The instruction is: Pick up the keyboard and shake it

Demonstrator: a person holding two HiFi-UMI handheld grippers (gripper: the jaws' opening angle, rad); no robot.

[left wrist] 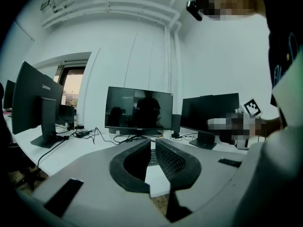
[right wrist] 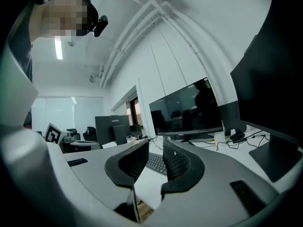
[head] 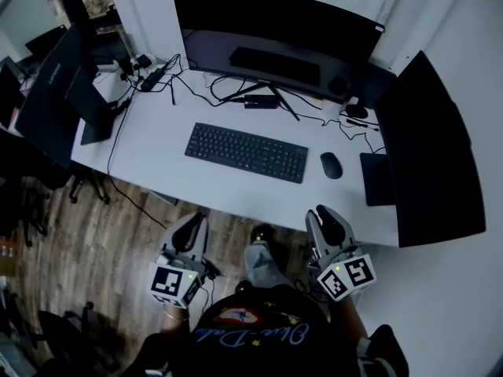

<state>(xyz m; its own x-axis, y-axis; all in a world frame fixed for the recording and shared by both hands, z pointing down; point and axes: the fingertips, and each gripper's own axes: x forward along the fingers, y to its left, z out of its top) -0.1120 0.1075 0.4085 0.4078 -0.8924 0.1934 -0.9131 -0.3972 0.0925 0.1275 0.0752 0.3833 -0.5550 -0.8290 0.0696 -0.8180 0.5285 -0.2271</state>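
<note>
Looping cursive on the person's dark shirt [head: 259, 332] is too unclear to read. Just beyond it, the left grey two-jaw gripper [head: 191, 225] has its jaws pressed together on nothing, while the right grey two-jaw gripper [head: 326, 218] holds its jaws slightly spread and empty. Both hang short of the white desk [head: 157, 144], where the flat black keyboard [head: 246, 152] lies untouched before the curved black monitor [head: 275, 42]. "Lenovo" marks the back of the black side monitor [left wrist: 35, 98].

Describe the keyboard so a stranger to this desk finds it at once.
Start at the wide curved monitor at the back of the white desk. Just in front of it lies the keyboard, a long flat black slab of keys. Its only close neighbour is a small oval mouse off its right end.
</note>
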